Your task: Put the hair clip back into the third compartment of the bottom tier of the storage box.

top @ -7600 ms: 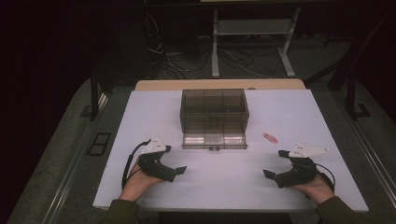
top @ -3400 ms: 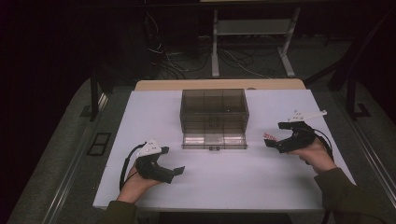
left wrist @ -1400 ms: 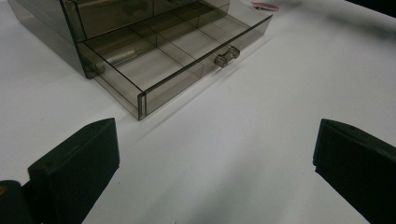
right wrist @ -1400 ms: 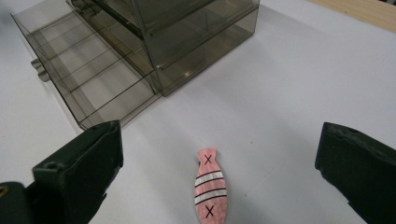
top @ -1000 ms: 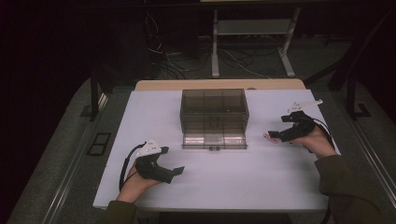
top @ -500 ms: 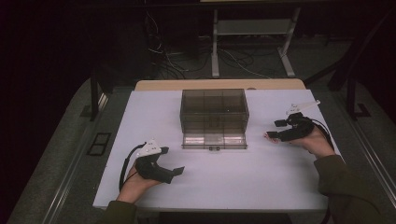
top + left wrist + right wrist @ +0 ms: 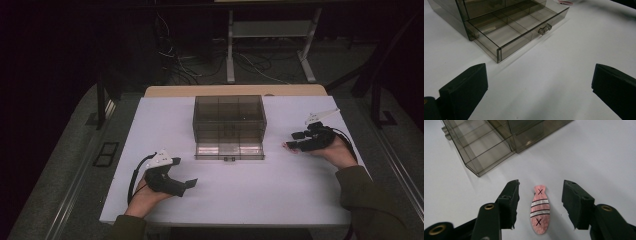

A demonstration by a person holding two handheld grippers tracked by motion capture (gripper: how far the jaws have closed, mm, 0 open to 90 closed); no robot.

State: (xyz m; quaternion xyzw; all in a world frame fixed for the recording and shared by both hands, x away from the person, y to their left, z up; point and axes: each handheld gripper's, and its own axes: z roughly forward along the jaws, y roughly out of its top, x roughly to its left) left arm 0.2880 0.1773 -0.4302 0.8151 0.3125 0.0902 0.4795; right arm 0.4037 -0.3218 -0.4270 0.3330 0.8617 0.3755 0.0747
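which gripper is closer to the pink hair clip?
Right. The right gripper straddles the pink hair clip, its jaws having just been closing, with gaps both sides. The left gripper rests across the table, left of the open drawer.

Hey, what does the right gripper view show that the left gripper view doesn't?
Right gripper view alone: the pink hair clip's stripes and two black crosses, lying flat between the right hand-held gripper's jaws, which have just been closing but don't yet touch it. Left gripper view alone: the drawer's knob from the front, and the left hand-held gripper's wide-open jaws over bare table. Both: the smoky clear drawer box with its bottom drawer pulled out, compartments empty.
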